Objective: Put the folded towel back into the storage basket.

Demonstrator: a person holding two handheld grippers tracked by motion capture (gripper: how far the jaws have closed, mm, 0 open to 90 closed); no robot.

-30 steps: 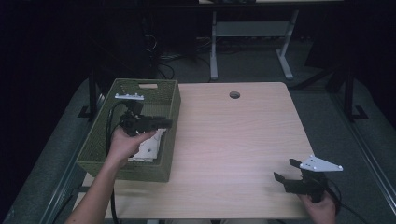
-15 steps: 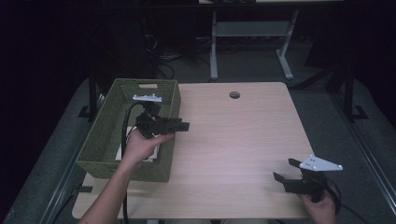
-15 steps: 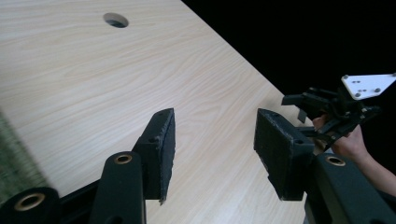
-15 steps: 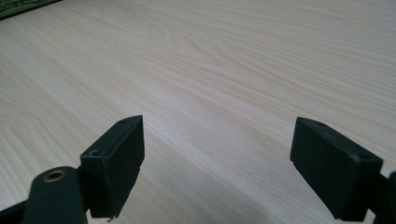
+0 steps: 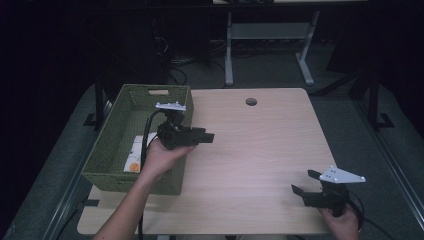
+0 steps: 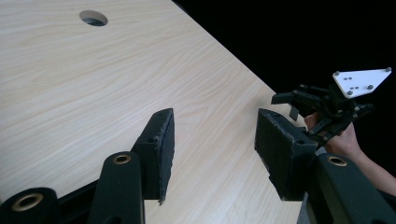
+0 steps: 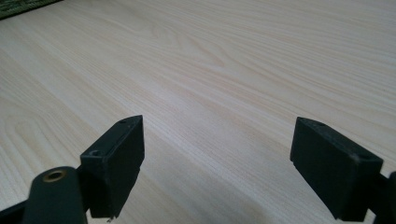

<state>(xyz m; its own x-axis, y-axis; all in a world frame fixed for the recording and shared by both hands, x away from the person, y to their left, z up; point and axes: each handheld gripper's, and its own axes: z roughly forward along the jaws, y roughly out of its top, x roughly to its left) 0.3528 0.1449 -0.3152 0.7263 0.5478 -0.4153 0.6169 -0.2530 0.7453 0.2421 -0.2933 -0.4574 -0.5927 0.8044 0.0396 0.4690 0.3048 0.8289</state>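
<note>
My left gripper point(image 5: 202, 136) hangs just past the right wall of the green woven basket point(image 5: 107, 150), pointing right over the wooden table point(image 5: 260, 145). Its jaws stand open in the left gripper view point(image 6: 212, 149), with bare wood between them. A white packet with an orange mark point(image 5: 134, 155) lies on the basket floor, behind the hand. Low at the table's front right corner, my right gripper point(image 5: 301, 181) is also open and points left. In the right gripper view point(image 7: 219, 163) its pads stand wide apart over bare tabletop.
A round cable hole point(image 5: 251, 101) sits near the table's far edge, also in the left gripper view point(image 6: 93, 17). The right gripper point(image 6: 292, 99) with its grey plate is visible there too. Dark floor and a desk frame point(image 5: 230, 55) lie beyond the table.
My left gripper has come out from over the basket and moved right, past the basket's right wall and over the table. The right gripper has stayed put.
</note>
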